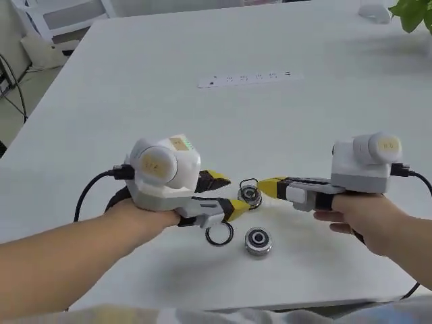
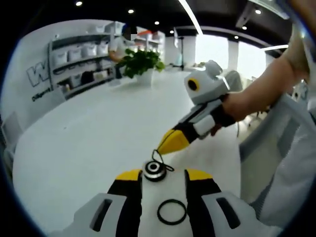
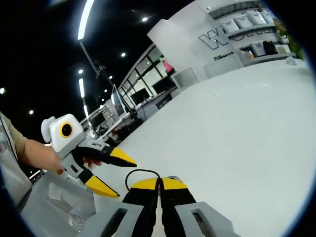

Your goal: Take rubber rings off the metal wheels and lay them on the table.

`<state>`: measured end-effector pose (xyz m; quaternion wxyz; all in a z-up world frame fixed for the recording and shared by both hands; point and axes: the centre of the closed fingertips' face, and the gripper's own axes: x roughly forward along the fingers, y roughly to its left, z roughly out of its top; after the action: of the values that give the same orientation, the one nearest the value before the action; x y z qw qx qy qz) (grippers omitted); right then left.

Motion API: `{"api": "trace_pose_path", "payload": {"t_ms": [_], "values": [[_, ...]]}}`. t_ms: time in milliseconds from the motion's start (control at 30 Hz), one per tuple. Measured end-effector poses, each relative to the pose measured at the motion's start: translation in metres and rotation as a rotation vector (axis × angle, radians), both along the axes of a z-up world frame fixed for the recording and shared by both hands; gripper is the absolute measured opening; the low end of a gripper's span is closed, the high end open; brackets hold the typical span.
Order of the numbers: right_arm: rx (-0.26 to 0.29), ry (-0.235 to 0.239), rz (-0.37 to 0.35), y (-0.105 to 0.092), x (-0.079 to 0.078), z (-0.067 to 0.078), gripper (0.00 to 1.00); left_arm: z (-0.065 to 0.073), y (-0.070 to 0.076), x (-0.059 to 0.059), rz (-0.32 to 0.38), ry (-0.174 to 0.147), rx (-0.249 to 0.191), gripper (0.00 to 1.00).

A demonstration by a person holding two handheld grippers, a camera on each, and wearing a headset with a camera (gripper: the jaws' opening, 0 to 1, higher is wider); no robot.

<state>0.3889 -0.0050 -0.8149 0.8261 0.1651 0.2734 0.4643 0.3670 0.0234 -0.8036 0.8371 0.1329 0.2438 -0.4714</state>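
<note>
- Left forearm (image 1: 61,263) crosses the bottom of the head view, and its hand (image 1: 145,219) wraps the left gripper (image 1: 228,194).
- Left gripper is released: jaws spread wide, yellow tips either side of a metal wheel (image 1: 250,194). Cannot tell whether either tip touches it.
- Right gripper (image 1: 267,186) is clenched, yellow tips pressed together on a thin black rubber ring (image 1: 249,180). The ring stands up as a loop between those tips and the wheel.
- 2 wheels on the table: the one at the tips, and a second wheel (image 1: 258,240) lying flat nearer the person, apart from both grippers.
- 1 loose ring (image 1: 208,235) lies flat on the table just beside the second wheel, below the left gripper's lower jaw.
- Writing: a small green-and-white label (image 1: 179,143) on top of the left gripper is too small to read. Large wall lettering (image 3: 213,34) starts with "W"; the rest is not legible.
- Surface: plain white table (image 1: 169,81), with a white power strip (image 1: 246,79) lying well beyond the work.
- Room: green plant (image 1: 413,13) at the far table corner, shelves (image 2: 81,59) stacked with white bins, dark ceiling with strip lights (image 3: 85,19) and spots.
</note>
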Motion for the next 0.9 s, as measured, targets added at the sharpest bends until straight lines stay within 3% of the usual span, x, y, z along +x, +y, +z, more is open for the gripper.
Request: {"api": "trace_pose_path", "payload": {"t_ms": [400,900], "values": [[-0.012,-0.009,0.028,0.007,-0.005,0.005,0.00,0.010,0.024,-0.010,0.030,0.001,-0.027,0.44],[-0.075,-0.027,0.112,0.026,-0.012,0.001,0.00,0.010,0.052,-0.027,0.040,0.008,-0.012,0.53]]}}
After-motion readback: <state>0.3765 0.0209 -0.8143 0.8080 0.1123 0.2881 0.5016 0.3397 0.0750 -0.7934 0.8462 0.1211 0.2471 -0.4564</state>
